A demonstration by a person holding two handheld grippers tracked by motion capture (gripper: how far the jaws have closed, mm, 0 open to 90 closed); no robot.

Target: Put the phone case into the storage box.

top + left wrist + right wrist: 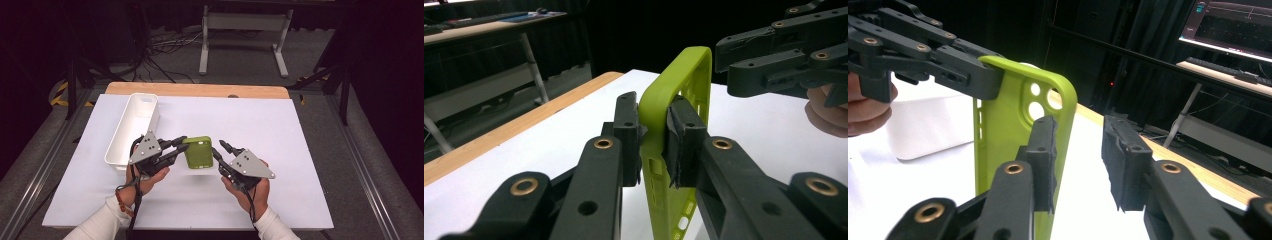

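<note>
A lime-green phone case point(198, 152) is held just above the middle of the white table. My left gripper point(181, 144) is shut on its left edge. In the left gripper view the two pads pinch the case's rim point(689, 80) from both sides, and the left gripper point(655, 125) holds it on edge. My right gripper point(218, 148) is at the case's right side, open. In the right gripper view the case point(1003, 125), with its camera holes, stands behind the left jaw. The gap of the right gripper point(1078, 155) is wide, and I cannot tell if a pad touches the case.
A long white tray point(132, 127) lies at the left, just beyond my left hand. The white table cover point(280, 130) ends at a wooden strip point(200, 90) at the back. A metal stand point(245, 40) and cables are on the floor beyond.
</note>
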